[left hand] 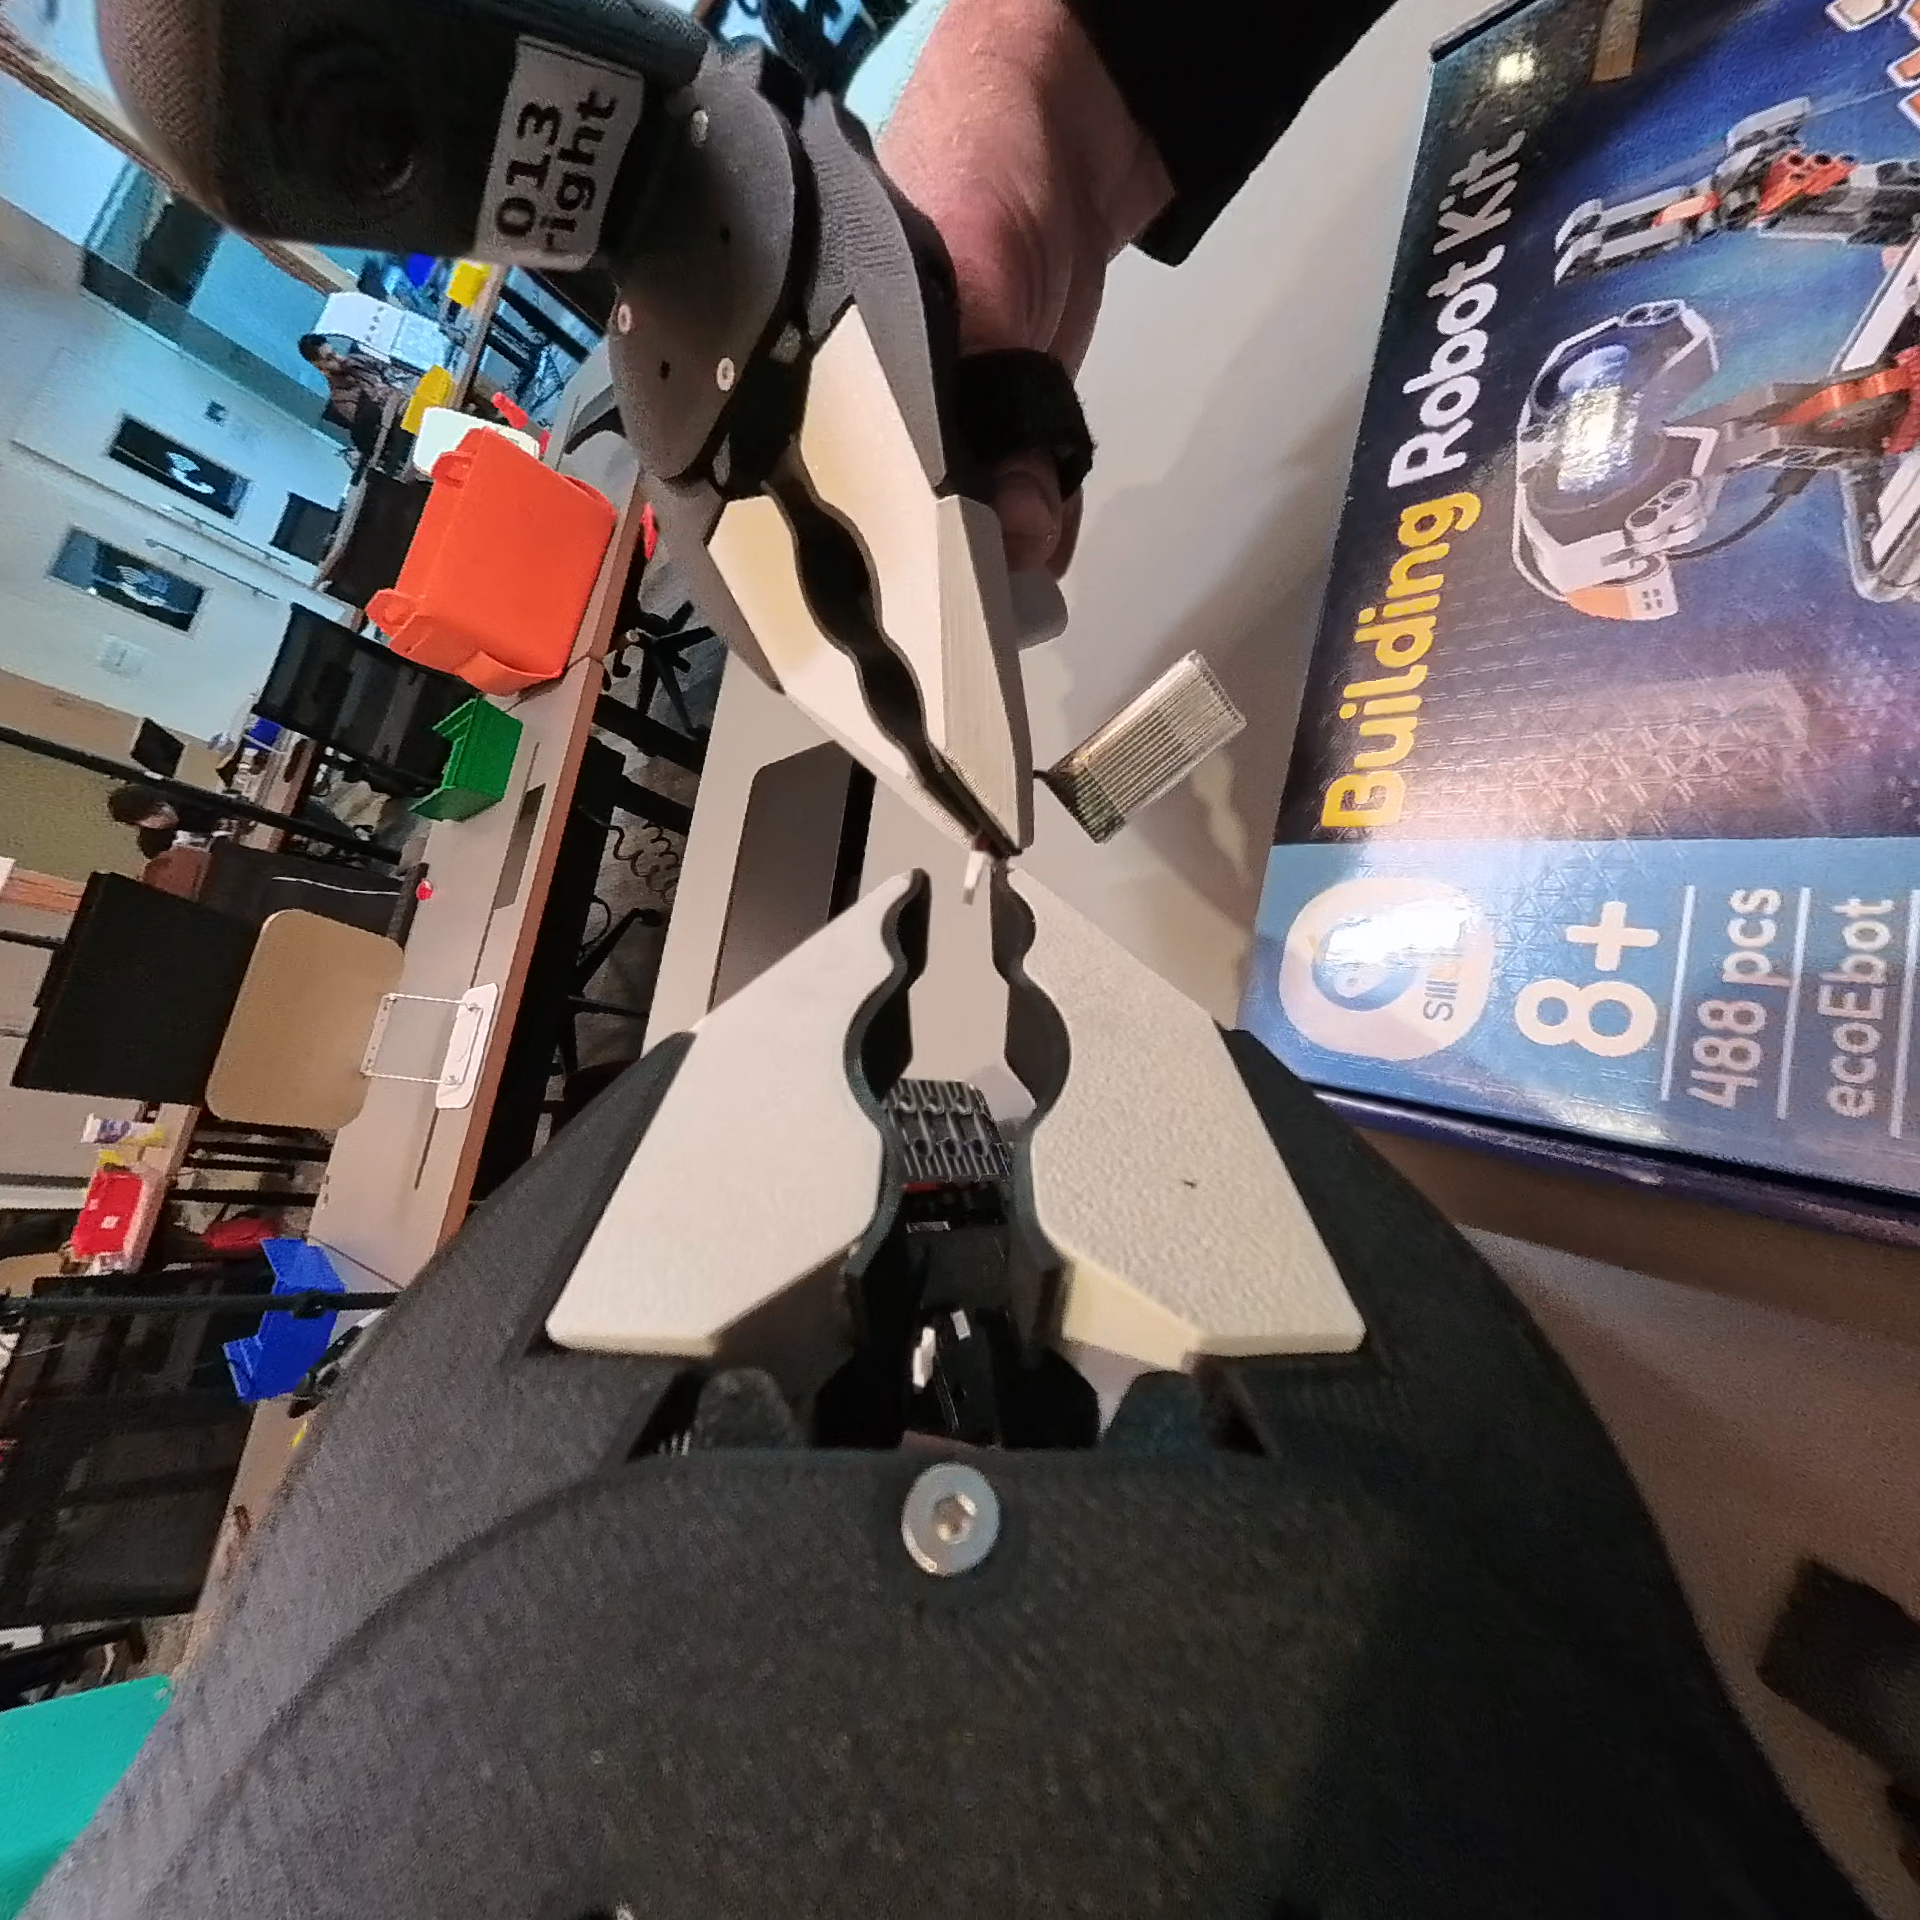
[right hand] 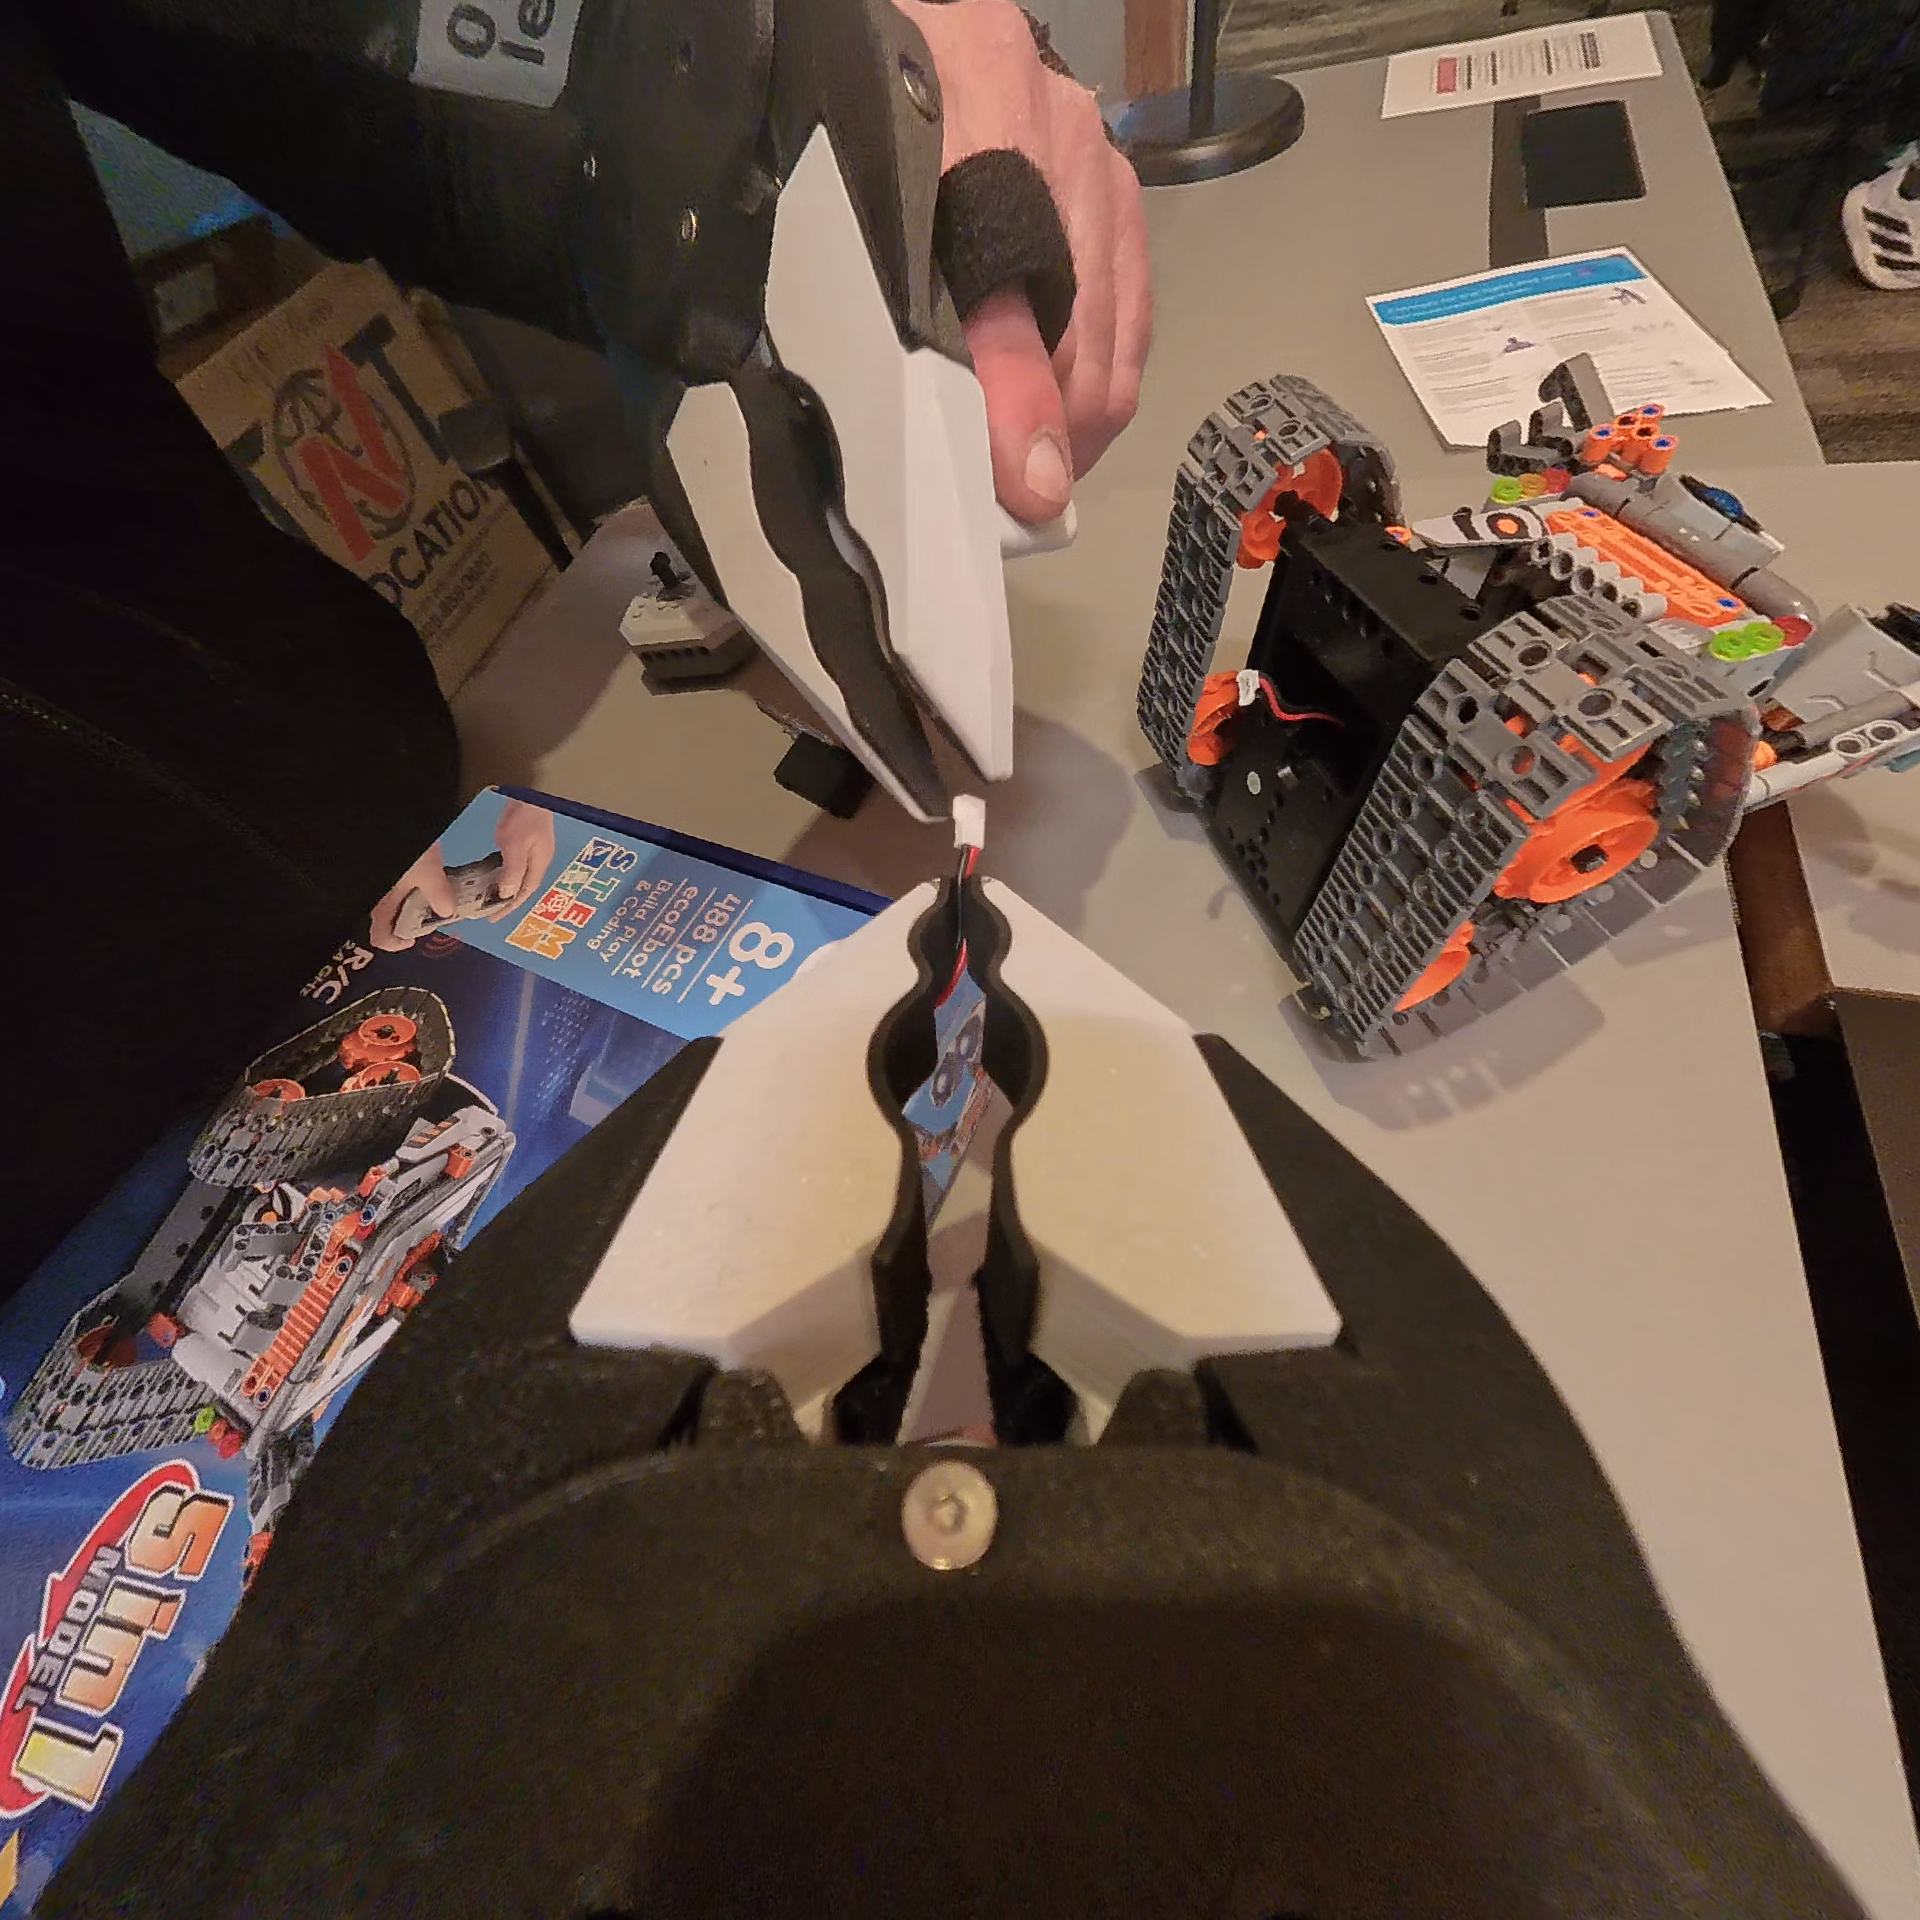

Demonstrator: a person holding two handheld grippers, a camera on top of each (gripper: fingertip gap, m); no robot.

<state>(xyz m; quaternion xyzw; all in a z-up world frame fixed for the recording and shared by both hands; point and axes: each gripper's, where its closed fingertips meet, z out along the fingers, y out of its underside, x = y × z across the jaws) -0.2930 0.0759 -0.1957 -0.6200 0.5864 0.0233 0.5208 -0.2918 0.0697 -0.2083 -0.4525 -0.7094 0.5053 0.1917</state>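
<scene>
Left gripper (left hand: 961, 883) looks clamped on a black studded block (left hand: 945, 1132) deep between its pads, tips slightly apart. White plug (left hand: 971, 868) sits right at those tips. Right gripper (left hand: 1003, 836) meets it tip to tip, silver battery pack (left hand: 1143, 743) just behind (left view only). Right view: right gripper (right hand: 961, 888) pinches the red-and-black wire (right hand: 961, 883); plug pokes out. Tracked model (right hand: 1455, 727) stands farther off on the grey table (right hand: 1351, 1351).

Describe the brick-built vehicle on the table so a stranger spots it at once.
Start at the grey table: right of the right gripper stands the brick-built vehicle. Grey tracks loop round orange wheels on a black frame. The blue box at left only pictures such a model.
</scene>
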